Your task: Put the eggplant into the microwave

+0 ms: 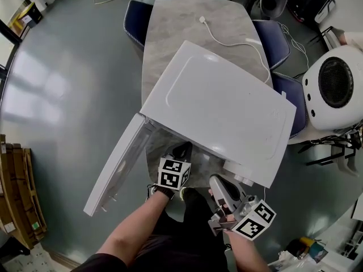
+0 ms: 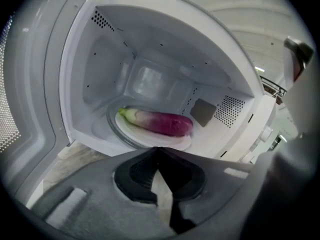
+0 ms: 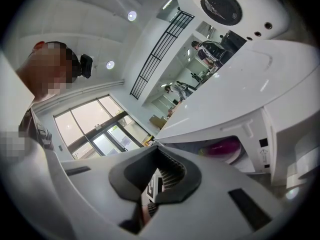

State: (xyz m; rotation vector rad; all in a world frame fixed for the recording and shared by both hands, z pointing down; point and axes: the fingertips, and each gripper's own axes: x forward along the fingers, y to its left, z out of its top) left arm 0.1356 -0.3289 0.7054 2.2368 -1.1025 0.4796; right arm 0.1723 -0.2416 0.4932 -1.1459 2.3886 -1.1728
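Nearest, the left gripper point(image 2: 159, 149) points into the open microwave point(image 1: 221, 106), its jaws pressed together with nothing between them. The right gripper point(image 3: 156, 146), a little to its right, also has its jaws together and empty. Farther in, the eggplant point(image 2: 160, 122) lies on its side on the turntable point(image 2: 125, 135), green stem end left, and the door point(image 1: 116, 166) swings open to the left over the table point(image 1: 181, 21) edge.

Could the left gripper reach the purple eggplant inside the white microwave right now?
Probably yes: the white door hangs open and nothing lies between the left gripper and the purple eggplant, though its jaws are shut.
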